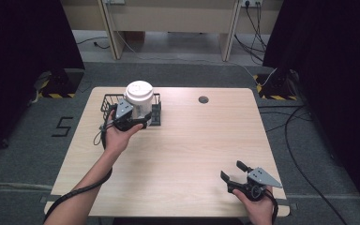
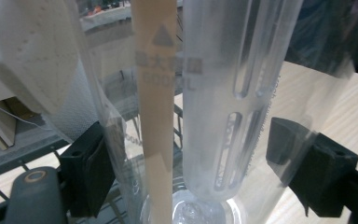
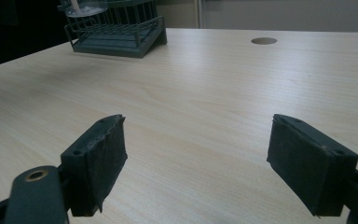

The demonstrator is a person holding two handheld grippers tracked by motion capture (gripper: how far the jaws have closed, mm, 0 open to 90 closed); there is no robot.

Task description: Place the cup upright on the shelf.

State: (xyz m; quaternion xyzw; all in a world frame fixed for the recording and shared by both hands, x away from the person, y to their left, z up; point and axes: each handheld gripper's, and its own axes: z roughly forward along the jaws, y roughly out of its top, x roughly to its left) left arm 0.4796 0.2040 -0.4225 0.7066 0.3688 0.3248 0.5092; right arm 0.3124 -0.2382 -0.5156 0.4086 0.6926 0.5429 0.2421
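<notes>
A clear plastic container (image 1: 139, 104) with a white lid (image 1: 139, 92) stands in a black wire basket (image 1: 155, 112) at the table's back left. My left gripper (image 1: 132, 119) is at the container's near side, open, with a jaw on either side of it. In the left gripper view the see-through wall (image 2: 223, 93) with a tan strip (image 2: 156, 116) lies between and partly over both pads (image 2: 93, 172); I cannot tell if they touch it. My right gripper (image 1: 232, 172) hovers open over the front right of the table, nothing between its fingers (image 3: 100, 163).
The table is light wood (image 1: 192, 140) with a round cable hole (image 1: 203, 99) at the back centre. In the right gripper view the basket (image 3: 116, 32) is far off at the upper left. Dark curtains flank the table; cables lie on the floor at the right.
</notes>
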